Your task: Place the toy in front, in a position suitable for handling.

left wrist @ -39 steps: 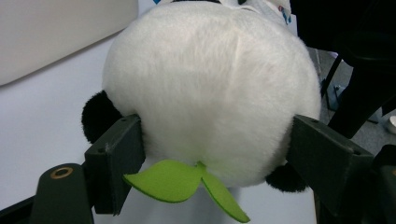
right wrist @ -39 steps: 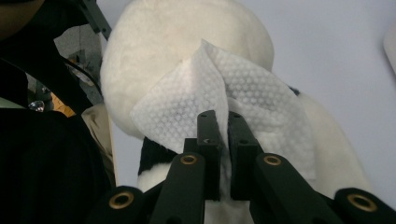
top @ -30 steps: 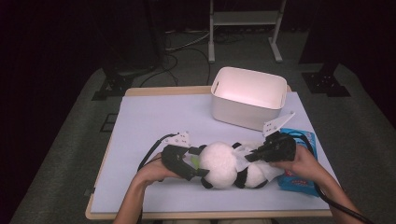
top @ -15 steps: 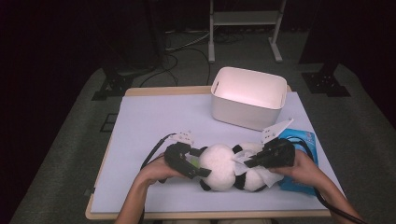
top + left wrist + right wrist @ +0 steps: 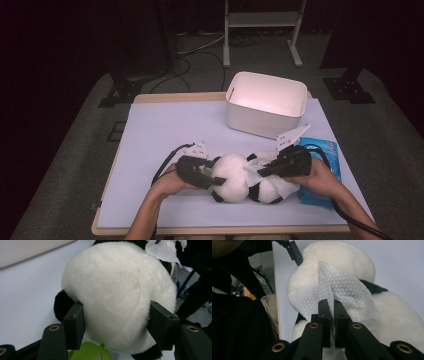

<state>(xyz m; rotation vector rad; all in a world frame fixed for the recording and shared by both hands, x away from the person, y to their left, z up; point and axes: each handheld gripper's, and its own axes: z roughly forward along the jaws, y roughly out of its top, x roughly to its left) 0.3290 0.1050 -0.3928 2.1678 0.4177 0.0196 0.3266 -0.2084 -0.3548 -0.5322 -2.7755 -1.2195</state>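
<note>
Whereas half a second ago the left gripper (image 5: 216, 181) stood with its jaws spread wide beside the plush panda (image 5: 247, 178), its jaws have just been closing and now press into the toy's round white head from both sides, as the left gripper view shows, the fur bulging between the two black pads. A black ear pokes out by one jaw there, and a green strip lies under the head. That hand sits at much the same spot on the tabletop (image 5: 170, 130) as before.

Moving right, the panda lies on its side on the pale tabletop near the front edge, between the two grippers, in the same place as in the earlier pictures.

At its right end, the right gripper (image 5: 261, 171) keeps its jaws pinched nearly together on a white wipe (image 5: 342, 291), unchanged from before; the dimpled sheet fans out from the jaws and drapes over the panda's body.

Behind the toy stands a white bin (image 5: 266, 104), and a blue wipes packet (image 5: 325, 170) lies just beside the right hand (image 5: 316, 176).
</note>
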